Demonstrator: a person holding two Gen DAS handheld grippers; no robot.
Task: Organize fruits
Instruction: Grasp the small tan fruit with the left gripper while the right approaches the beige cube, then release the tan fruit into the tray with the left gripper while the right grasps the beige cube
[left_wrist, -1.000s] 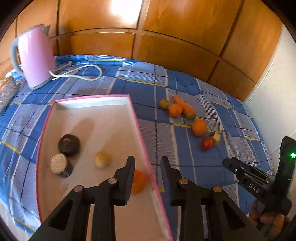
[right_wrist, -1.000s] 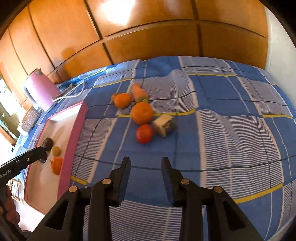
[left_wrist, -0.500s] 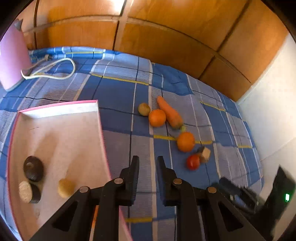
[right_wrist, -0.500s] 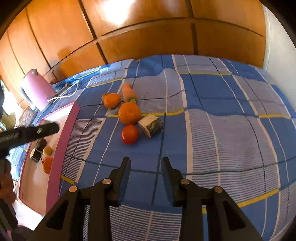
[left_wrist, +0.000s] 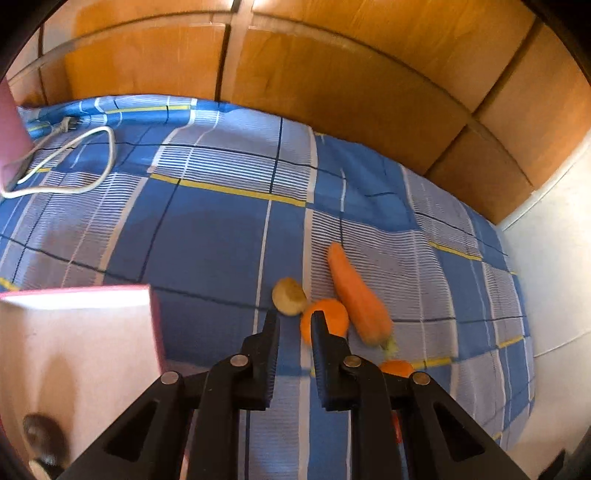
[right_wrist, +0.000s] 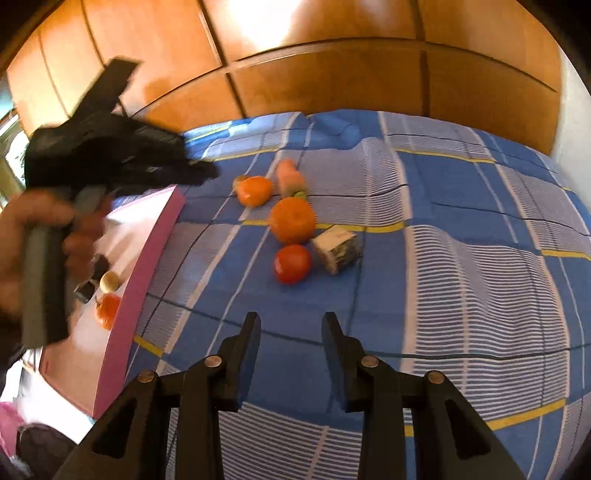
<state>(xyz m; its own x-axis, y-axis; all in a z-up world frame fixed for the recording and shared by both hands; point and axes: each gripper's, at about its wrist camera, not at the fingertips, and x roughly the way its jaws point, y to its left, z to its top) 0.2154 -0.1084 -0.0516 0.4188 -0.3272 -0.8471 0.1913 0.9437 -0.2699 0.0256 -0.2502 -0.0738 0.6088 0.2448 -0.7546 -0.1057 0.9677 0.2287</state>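
In the left wrist view the left gripper (left_wrist: 293, 319) sits at lower centre with a narrow gap between its fingers and nothing in that gap; its tips point at a small cluster on the blue plaid cloth (left_wrist: 207, 236). Just past the tips lies a small yellowish-brown fruit (left_wrist: 289, 296), touching or nearly touching a tangerine (left_wrist: 325, 325) to its right, whose lower left is partly covered by the right finger. A carrot (left_wrist: 356, 295) lies diagonally on the right side of the tangerine, thick end toward the bottom of the frame. At the left edge is the far corner of the pink-rimmed tray (left_wrist: 153, 317), with a dark round item (left_wrist: 42, 430) blurred at lower left, and a white cord (left_wrist: 74, 162) loops at upper left. In the right wrist view the right gripper (right_wrist: 290, 321) at bottom centre is spread wide and empty, over bare cloth. Above it, mid-frame, a tomato (right_wrist: 291, 263) rests beside a pale cut block (right_wrist: 337, 249), with a larger orange (right_wrist: 292, 220) just above both. At the left of that frame, inside the tray, a small orange fruit (right_wrist: 107, 309) and a pale round fruit (right_wrist: 109, 281) lie near the pink wall. The wooden panelling (right_wrist: 314, 85) fills the top.
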